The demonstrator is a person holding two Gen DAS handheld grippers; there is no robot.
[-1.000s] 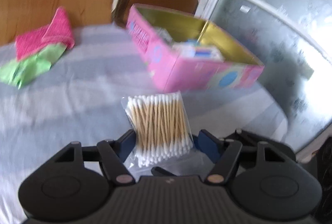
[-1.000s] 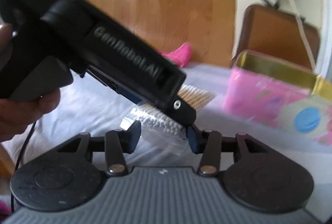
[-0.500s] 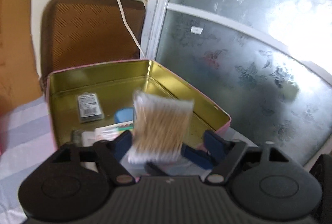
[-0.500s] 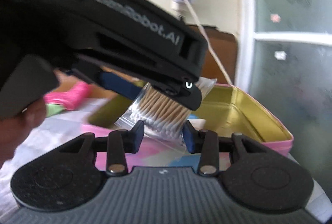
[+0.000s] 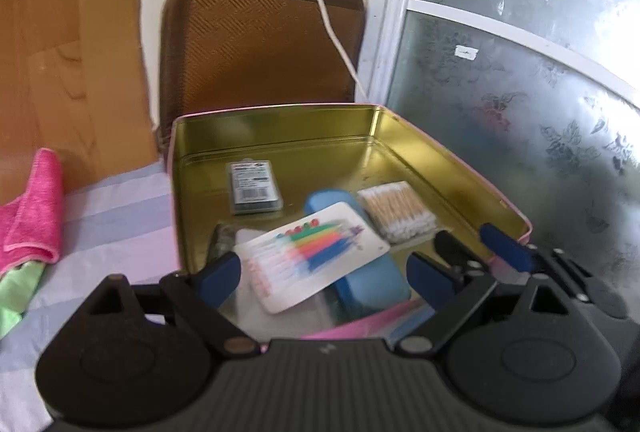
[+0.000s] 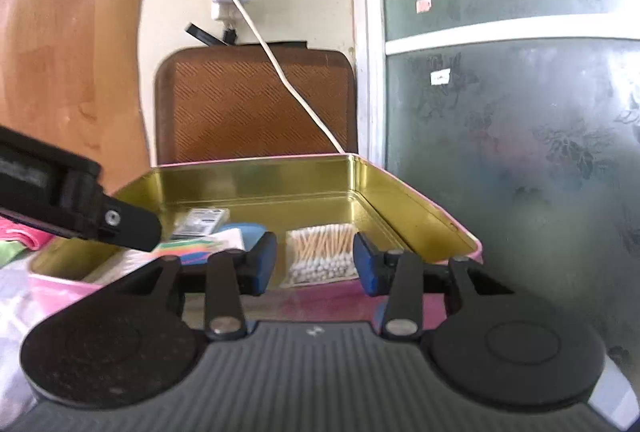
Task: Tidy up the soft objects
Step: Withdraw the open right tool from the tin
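1. Left wrist view: the left gripper [image 5: 324, 276] is hovering over the near edge of the pink tin [image 5: 276, 135], its jaws spread apart and gripping nothing. The bag of cotton swabs [image 5: 396, 211] is lying inside the tin near its right wall, just beside a blue case [image 5: 370, 288] that is carrying a white card [image 5: 312, 256]. A pink cloth [image 5: 34, 207] is resting on the striped tablecloth [image 5: 116, 207].
2. Right wrist view: the right gripper [image 6: 315, 264] is holding its jaws apart, empty, with the bag of cotton swabs [image 6: 322, 252] showing between them on the tin floor.
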